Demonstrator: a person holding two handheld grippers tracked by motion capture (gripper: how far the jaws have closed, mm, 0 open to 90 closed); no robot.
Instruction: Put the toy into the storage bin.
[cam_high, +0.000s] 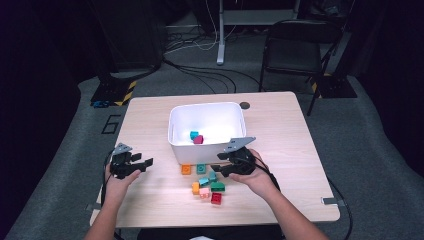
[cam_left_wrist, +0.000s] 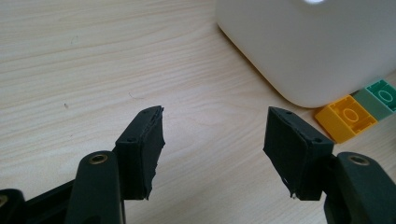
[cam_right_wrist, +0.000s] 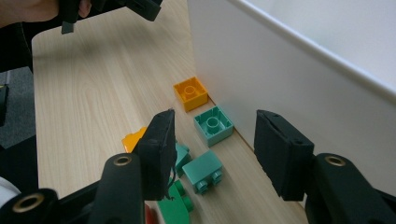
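The right gripper (cam_right_wrist: 212, 154) has its fingers spread and empty, a teal block (cam_right_wrist: 203, 171) lying between them on the bench (cam_right_wrist: 93, 107). Lower squarely, then pinch its flat sides.

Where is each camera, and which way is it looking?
High view: above the person's side, looking forward and down at the table, white bin and bricks; both forearms show.
Left gripper view: on the left claw, facing bare tabletop and the bin's corner; its open jaws show.
Right gripper view: on the right claw, over the teal brick; open jaws show.
Shared: orange brick beside the bin.
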